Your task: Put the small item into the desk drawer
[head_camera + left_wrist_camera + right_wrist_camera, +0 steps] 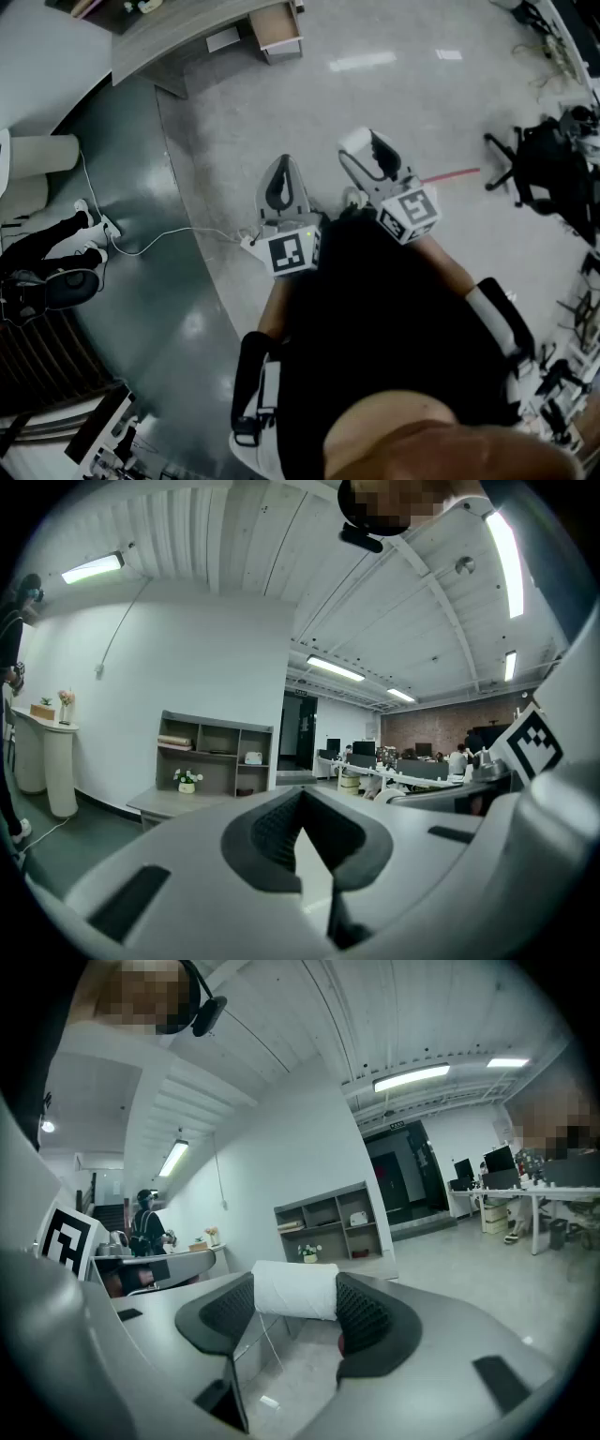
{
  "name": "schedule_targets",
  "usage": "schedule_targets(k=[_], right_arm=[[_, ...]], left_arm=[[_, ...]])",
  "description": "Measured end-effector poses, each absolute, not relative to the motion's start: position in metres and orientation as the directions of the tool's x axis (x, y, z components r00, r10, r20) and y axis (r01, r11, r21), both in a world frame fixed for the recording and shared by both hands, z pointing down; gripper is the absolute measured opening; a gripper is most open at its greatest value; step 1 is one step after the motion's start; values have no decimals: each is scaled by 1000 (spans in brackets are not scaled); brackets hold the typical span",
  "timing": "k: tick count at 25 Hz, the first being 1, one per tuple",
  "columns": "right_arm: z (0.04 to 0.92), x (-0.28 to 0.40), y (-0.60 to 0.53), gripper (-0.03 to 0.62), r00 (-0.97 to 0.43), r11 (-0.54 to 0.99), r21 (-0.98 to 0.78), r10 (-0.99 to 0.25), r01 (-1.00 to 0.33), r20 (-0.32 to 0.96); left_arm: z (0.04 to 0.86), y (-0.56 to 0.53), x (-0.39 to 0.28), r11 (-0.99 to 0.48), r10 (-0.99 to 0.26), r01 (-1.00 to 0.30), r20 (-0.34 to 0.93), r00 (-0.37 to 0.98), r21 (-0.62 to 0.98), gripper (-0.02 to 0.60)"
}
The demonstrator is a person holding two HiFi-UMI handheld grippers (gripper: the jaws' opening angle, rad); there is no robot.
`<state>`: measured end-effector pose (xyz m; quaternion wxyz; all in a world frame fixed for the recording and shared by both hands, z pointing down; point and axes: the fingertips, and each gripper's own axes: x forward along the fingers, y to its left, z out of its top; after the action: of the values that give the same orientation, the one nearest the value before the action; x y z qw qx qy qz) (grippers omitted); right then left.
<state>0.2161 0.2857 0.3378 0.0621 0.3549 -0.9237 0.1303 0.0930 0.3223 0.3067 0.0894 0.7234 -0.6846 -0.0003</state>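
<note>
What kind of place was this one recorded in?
Probably an open-plan office: long desks carrying monitors, a black office chair, and a shelf unit against the wall, under strip lights.

The floor [394,103] is pale grey and shiny, with a black chair [534,161] at one side. A grey shelf [211,752] stands against the white wall [187,658], and long lamps [92,568] light the white ceiling [244,536].

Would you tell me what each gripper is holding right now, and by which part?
The right gripper clamps a white thread spool by its two ends; the left gripper is shut and empty.
</note>
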Motion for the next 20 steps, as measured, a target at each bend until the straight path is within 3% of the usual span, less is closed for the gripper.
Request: schedule_targets(k=[20], right_arm=[[332, 195, 290, 262, -748, 719, -209, -632, -663, 200]], left_arm=[[307, 326, 76, -56, -989, -989, 128, 74, 139, -9]])
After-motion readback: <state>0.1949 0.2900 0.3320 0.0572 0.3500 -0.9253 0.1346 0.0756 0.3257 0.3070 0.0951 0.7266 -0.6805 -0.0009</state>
